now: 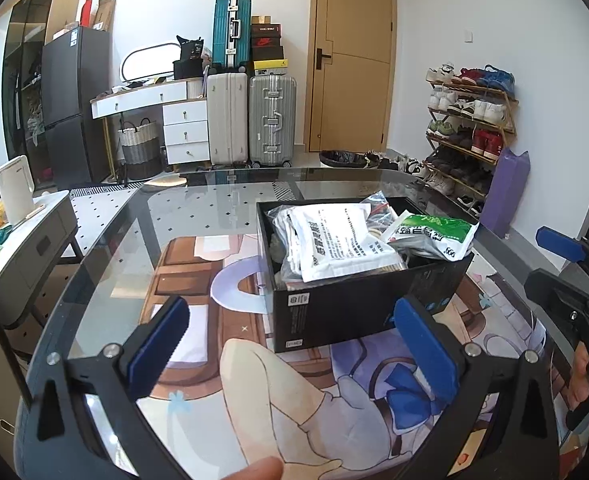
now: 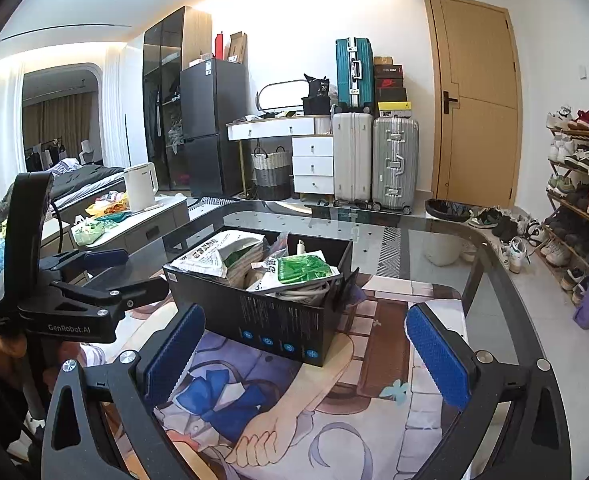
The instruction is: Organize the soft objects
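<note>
**Pouches boxed, both grippers idle**

Since every soft pouch in sight already lies inside the black cardboard box (image 1: 358,312), the sorting looks close to finished, though what sits under the top layer is hidden.

The glass-topped desk (image 1: 134,240) carries an illustrated mat (image 1: 198,264), and the box stands on that mat at about 1 o'clock from the left gripper (image 1: 290,344) and 12 o'clock from the right gripper (image 2: 306,352). Both grippers are spread wide, holding nothing, well short of the box.

Inside, the white printed pouch (image 1: 346,240) tops a stack on one side; the green-and-white pouch (image 2: 302,272) lies on the other, poking above the rim. Tucking it down seems the likely remainder.

No loose soft item shows on the mat, and nothing blocks either approach. The left tool's body (image 2: 54,304) hangs at 9 o'clock in the right view.
</note>
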